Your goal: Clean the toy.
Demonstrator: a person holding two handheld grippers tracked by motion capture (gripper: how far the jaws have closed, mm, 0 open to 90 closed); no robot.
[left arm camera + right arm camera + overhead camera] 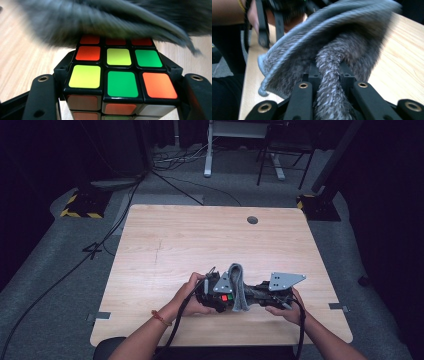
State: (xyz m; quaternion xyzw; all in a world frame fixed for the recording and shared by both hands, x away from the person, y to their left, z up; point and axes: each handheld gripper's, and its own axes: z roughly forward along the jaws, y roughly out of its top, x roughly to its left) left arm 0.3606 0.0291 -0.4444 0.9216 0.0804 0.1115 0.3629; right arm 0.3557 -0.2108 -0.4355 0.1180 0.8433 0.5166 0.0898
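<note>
Left tongs are clamped on a scrambled puzzle cube, jaws pressed against both its sides. Right tongs are pinched tight on a bunched grey cloth. From the high view I see both tongs meeting near the front edge of the counter, cloth draped over the cube between them. In the left gripper view the cloth is blurred and hides the cube's far row, and the near face is cut off at the bottom. From above, the cube is mostly hidden; I can make out only a red and a green patch.
</note>
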